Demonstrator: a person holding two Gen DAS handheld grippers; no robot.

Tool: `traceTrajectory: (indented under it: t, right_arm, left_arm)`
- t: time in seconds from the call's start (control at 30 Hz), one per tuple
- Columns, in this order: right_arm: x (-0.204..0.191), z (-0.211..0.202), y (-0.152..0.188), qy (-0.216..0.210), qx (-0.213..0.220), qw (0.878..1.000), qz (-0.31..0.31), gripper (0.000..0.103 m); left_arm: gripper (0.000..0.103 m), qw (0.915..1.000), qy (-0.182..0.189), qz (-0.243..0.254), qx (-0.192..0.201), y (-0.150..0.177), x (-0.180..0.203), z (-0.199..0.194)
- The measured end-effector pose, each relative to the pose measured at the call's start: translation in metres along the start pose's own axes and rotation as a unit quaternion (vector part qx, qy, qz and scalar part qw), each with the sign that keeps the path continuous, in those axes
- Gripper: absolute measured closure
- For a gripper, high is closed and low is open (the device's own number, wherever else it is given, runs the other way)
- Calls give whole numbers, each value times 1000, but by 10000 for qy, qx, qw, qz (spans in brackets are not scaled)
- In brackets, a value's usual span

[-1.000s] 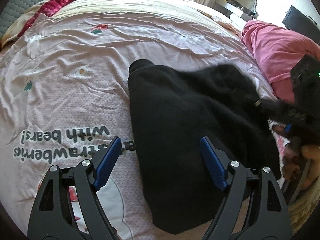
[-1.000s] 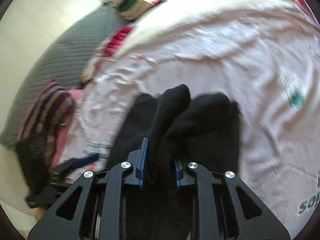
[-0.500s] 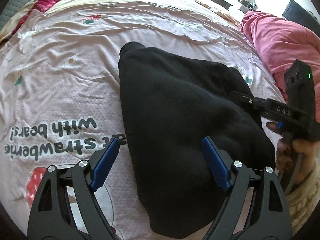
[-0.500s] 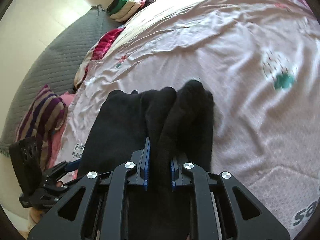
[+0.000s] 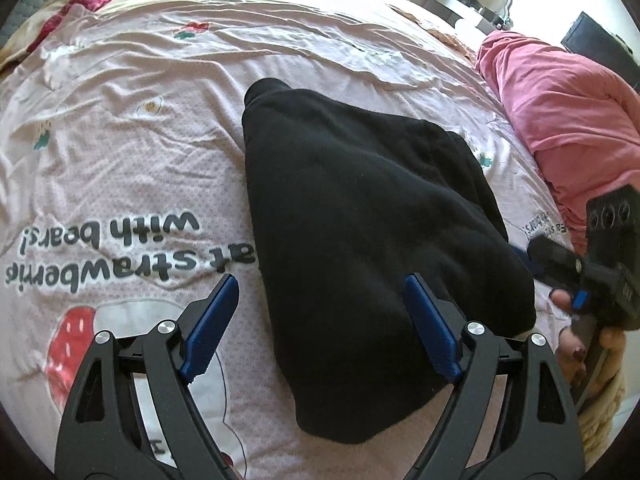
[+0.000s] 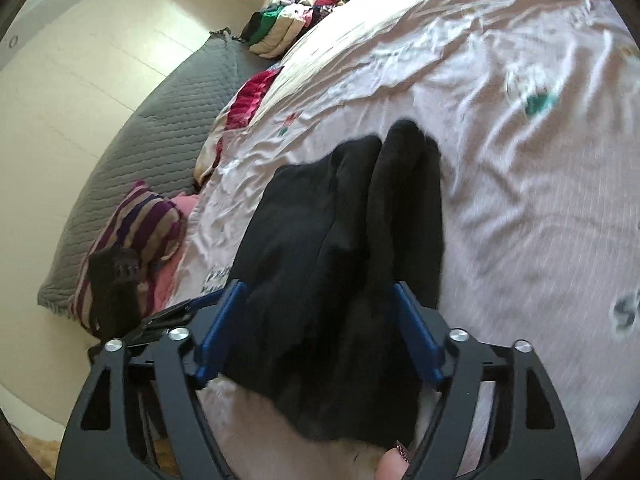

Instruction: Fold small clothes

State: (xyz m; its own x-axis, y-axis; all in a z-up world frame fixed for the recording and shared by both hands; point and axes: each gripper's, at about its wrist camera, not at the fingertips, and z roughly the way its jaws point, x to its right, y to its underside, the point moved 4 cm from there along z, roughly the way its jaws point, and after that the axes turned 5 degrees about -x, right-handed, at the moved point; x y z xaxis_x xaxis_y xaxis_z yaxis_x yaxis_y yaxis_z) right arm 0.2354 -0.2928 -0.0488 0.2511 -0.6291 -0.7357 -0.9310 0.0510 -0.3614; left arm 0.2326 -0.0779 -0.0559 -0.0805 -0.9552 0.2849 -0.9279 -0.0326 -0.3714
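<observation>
Lying on the pink printed bedsheet (image 5: 120, 128) is a black garment (image 5: 360, 216), folded over into a thick bundle. The left gripper (image 5: 320, 320) hangs spread wide over the garment's near end, one finger over the sheet, gripping nothing. The right gripper (image 6: 316, 328) has just been opening; the garment's edge lies loose between its parted fingers, no longer pinched.

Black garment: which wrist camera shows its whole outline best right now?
The left wrist view: the black garment lies almost entirely in frame on the bedsheet, edges visible all round. The right wrist view shows it foreshortened, its near end between the right gripper's jaws, which have just opened.
</observation>
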Motion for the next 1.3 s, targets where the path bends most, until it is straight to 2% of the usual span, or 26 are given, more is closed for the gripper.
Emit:
traceTrajectory:
  t: [0.03,0.07,0.1,0.13,0.27,0.4,0.47,0.57,0.63,0.77,0.8,0.9,1.0,1.1,1.3]
  right_arm:
    - [0,3,3,94,-48,9999,-15,25]
    - [2,8,6,301,-111,9995,-58,34]
    - [2,11,8,438,-144,9989,-118,77]
    - [-1,14,11,515,-157,9983,-225,84]
    - [-22,-2,17,645,83,9965,-529,84]
    - [-9,4,26,1185,-33,9916,-526,84]
    - [-2,11,30,1281,-15,9907,-459,82]
    - [2,8,31,1461,130,9886,-341,63]
    - [1,4,31,1472,177,9883,-355,62]
    - [-7,-3,27,1607,314,9852,-500,47]
    - [-8,-4,25,1604,350,9852,-484,42]
    - [-1,-9,14,1509,431,9872,-270,34]
    - [7,-4,3,1147,263,9930,-88,28]
    - [15,9,-5,818,-32,9966,64,27]
    - [25,35,-17,593,-407,9974,-6,27]
  left_arm:
    - [26,10000,12,-11,-5,1,0,0]
    - [26,10000,27,-30,-13,2,-1,0]
    - [26,9999,73,-72,-32,2,-2,1]
    - [26,9999,131,-96,-53,2,-2,2]
    - [26,9998,152,-6,-93,5,1,-3]
    - [26,9996,224,78,-151,11,6,-2]
    - [26,9996,204,94,-176,13,7,2]
    - [26,9997,179,64,-170,13,8,4]
    - [25,9997,172,67,-169,13,7,4]
    - [25,9998,122,74,-139,12,6,2]
    - [25,9998,124,60,-130,12,5,2]
    - [23,9998,118,52,-119,9,3,1]
    - [23,9998,153,0,-113,4,1,3]
    - [23,9998,169,-36,-140,-2,-2,8]
    - [18,9983,457,-176,-327,-15,-7,27]
